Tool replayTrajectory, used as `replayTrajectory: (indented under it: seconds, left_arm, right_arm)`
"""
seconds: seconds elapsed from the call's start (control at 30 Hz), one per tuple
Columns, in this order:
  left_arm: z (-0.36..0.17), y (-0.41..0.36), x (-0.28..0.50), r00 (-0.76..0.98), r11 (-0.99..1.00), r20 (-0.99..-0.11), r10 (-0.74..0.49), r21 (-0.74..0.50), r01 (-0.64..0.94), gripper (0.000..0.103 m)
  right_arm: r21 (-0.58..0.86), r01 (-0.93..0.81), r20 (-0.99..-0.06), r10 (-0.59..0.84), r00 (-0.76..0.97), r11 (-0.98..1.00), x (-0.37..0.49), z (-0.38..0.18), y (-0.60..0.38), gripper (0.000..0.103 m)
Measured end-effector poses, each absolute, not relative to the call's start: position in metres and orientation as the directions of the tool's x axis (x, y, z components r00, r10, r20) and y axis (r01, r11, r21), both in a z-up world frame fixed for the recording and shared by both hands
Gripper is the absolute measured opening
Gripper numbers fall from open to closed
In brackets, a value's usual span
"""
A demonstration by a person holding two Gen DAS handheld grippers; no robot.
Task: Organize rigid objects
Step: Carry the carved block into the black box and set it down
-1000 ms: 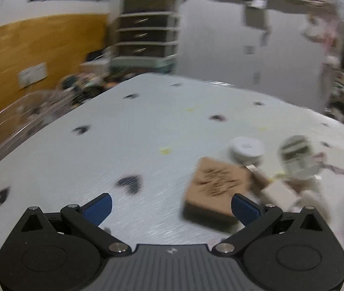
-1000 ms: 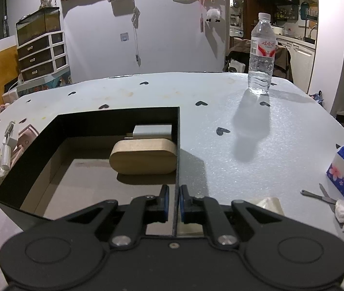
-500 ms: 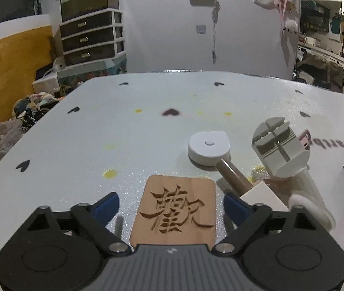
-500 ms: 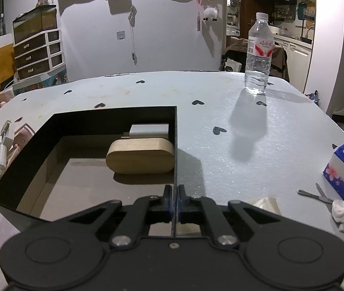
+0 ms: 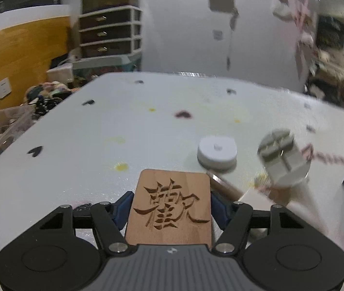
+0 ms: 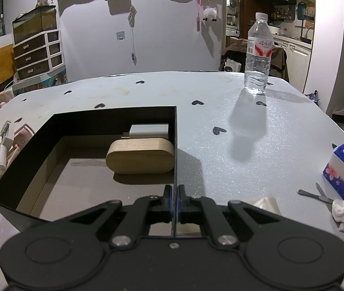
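Left wrist view: your left gripper [image 5: 172, 206] clamps the carved wooden plaque [image 5: 170, 206] by its two side edges, flat between the blue pads. Only the rear part is pinched, so a quick swing can let it pivot or slip. To its right, the white round puck [image 5: 216, 151] and the grey slotted disc [image 5: 282, 158] stand close; a low sweep can knock them. Right wrist view: your right gripper [image 6: 174, 201] pinches the black box [image 6: 82, 121] wall, closed on it. Release early and the box, holding the oval wooden block [image 6: 140, 156], can shift.
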State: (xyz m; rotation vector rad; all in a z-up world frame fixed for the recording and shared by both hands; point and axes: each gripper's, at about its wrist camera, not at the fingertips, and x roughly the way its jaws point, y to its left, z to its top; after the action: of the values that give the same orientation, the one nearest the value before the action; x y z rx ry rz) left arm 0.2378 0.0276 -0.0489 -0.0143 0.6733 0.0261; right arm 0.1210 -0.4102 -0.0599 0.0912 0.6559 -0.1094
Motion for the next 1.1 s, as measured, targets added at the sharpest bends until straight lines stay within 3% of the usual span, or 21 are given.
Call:
replayTrajectory:
  seconds: [0.17,0.4,0.73,0.9,1.1]
  left_arm:
    - [-0.012,0.015,0.220,0.824,0.995,-0.564,-0.044,-0.102,-0.017,0.067]
    - [0.021,-0.034,0.212,0.791,0.927,-0.510,-0.339,-0.326,0.187,0.067]
    - [0.021,-0.140,0.211,0.577,0.783,-0.536,-0.616,-0.496,0.376,0.067]
    - [0.011,-0.192,0.218,0.475,0.755,-0.587,-0.655,-0.537,0.376,0.067]
    - [-0.016,-0.233,0.234,0.383,0.769,-0.669,-0.637,-0.582,0.264,0.067]
  right_arm:
    - [0.046,0.132,-0.613,-0.076,0.786,0.990,0.121,-0.059,-0.410,0.004]
    - [0.045,0.137,-0.616,-0.080,0.783,0.989,0.122,-0.059,-0.409,0.004]
    - [0.044,0.134,-0.617,-0.079,0.783,0.990,0.122,-0.059,-0.409,0.004]
    - [0.042,0.125,-0.617,-0.072,0.784,0.991,0.122,-0.059,-0.410,0.004]
    - [0.042,0.112,-0.615,-0.063,0.786,0.993,0.122,-0.059,-0.411,0.004]
